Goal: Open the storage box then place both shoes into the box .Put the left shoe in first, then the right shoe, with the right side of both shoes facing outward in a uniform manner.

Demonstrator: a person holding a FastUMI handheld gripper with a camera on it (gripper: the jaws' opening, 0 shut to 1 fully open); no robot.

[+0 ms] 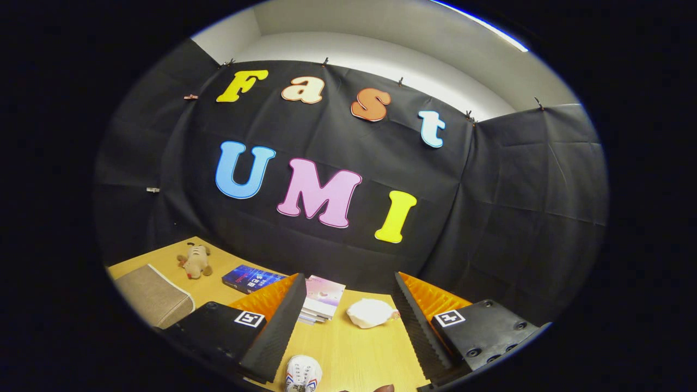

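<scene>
I see a white shoe (303,373) with red-blue stripes on the pale wood table (354,354), beyond it a blue book (251,278)

1. A light wooden counter (354,354) fills the near ground.
2. Far left: a small plush toy (195,261) and a blue book (251,278).
3. Left edge: a beige fabric box (155,296).
4. Centre: stacked pale books (321,299), beside a white crumpled object (371,313).
5. Nearest: a white shoe's toe (303,373).

Small white shoe (303,373) with red and blue side stripes, toe pointing ahead, lying on wood between the spread fingers.
</scene>
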